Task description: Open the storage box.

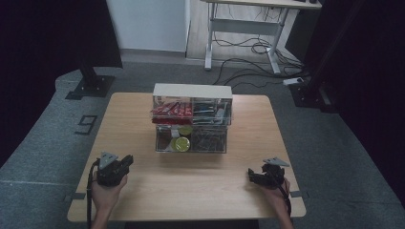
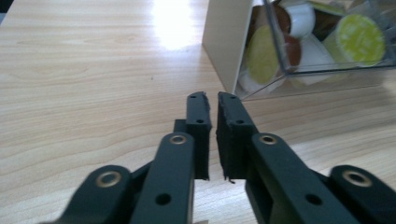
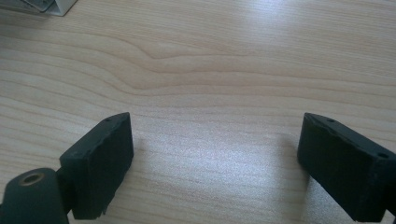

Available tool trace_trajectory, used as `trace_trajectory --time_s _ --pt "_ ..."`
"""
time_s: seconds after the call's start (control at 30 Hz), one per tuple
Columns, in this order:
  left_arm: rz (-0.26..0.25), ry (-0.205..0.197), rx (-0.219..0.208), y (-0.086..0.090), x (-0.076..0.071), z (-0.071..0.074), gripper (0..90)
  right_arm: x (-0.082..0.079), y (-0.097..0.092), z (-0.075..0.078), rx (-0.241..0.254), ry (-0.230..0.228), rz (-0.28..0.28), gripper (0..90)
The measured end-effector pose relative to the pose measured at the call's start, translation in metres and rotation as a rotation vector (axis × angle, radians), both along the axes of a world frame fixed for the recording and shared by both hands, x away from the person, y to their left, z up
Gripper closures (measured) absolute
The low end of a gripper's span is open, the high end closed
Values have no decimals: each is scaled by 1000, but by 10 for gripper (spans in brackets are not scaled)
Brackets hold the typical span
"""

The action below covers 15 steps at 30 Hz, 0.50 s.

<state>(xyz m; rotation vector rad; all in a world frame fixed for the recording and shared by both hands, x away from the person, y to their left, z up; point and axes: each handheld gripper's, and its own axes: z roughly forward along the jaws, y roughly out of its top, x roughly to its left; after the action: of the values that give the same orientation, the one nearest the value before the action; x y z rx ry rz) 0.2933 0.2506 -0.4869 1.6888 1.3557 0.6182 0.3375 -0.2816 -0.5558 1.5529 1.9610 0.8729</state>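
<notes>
Wooden table bears both hands: left gripper closed on nothing, right gripper wide apart, empty.

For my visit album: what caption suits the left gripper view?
Left gripper, black jaws nearly closed on nothing, over the pale wooden table, pointing at a clear plastic drawer of yellow-lidded capsules.

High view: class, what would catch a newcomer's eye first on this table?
The clear two-tier organizer at the table's middle, with red packets above and yellow-lidded pods below. Near the front edge sit the left gripper, jaws almost together, and the right gripper, jaws wide apart.
</notes>
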Motion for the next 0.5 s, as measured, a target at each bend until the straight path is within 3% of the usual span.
trace_trajectory --time_s 0.13,0.5 --pt "-16 -16 -9 -1 -3 5 900 0 0 0 0 0 -1 108" --pt "-49 -38 -26 -4 -8 16 900 0 0 0 0 -3 -2 115"
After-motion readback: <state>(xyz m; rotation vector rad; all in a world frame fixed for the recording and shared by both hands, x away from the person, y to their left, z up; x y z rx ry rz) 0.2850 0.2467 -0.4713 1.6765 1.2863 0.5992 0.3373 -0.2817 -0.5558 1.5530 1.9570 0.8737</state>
